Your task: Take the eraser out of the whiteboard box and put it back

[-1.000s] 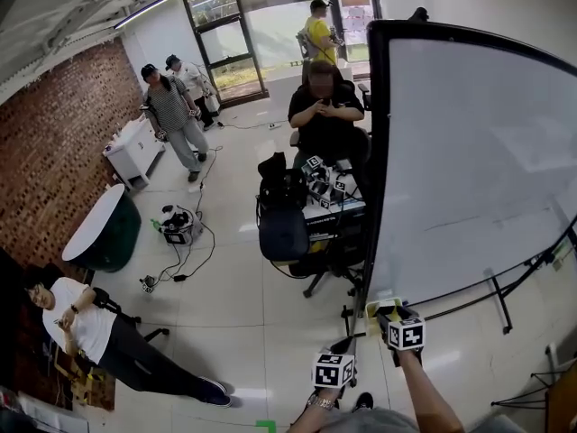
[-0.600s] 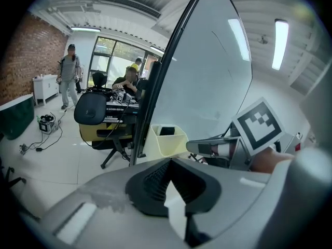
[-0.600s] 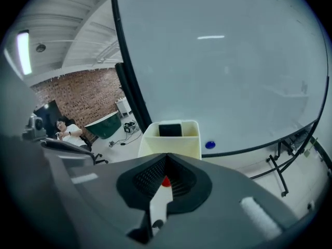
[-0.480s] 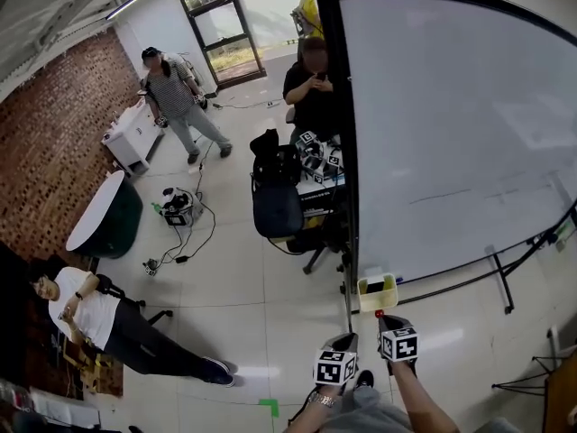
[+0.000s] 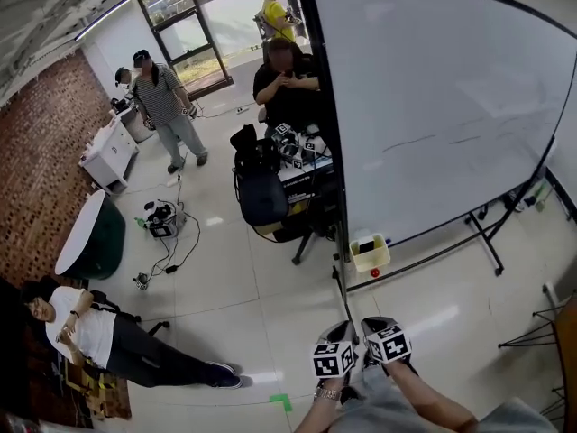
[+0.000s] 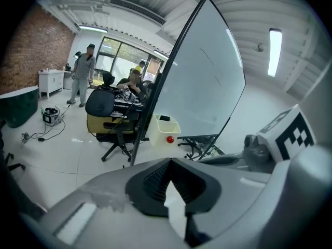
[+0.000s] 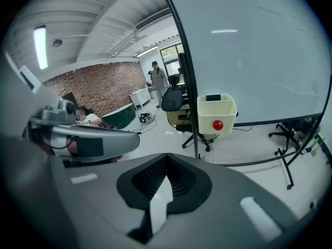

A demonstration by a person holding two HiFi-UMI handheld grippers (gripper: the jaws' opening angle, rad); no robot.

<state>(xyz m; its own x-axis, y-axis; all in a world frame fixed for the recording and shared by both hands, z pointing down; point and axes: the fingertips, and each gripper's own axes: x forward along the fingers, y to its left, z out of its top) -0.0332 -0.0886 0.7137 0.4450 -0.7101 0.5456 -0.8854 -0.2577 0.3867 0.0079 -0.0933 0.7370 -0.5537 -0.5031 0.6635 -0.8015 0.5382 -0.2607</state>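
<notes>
A cream whiteboard box point(image 5: 370, 253) with a red round magnet point(image 5: 375, 271) on its front hangs at the lower left corner of the whiteboard point(image 5: 433, 97). In the right gripper view a black eraser point(image 7: 213, 97) lies in the box point(image 7: 217, 116). The left gripper view shows the same box point(image 6: 163, 130) with the dark eraser point(image 6: 164, 119) at its rim. My left gripper point(image 5: 339, 332) and right gripper point(image 5: 374, 325) hang side by side well short of the box, near my body. Both are shut with nothing between the jaws, as seen at the left gripper point(image 6: 168, 162) and the right gripper point(image 7: 167, 157).
The whiteboard stands on a black wheeled frame point(image 5: 487, 233). Left of it are an office chair point(image 5: 263, 198), a cluttered desk point(image 5: 297, 156) and a seated person point(image 5: 287, 84). Other people stand or sit further left, with cables point(image 5: 167, 242) on the tiled floor.
Both grippers have drawn back from the box toward my body. The right gripper, at the box a second ago, is now well away from it with shut jaws.
</notes>
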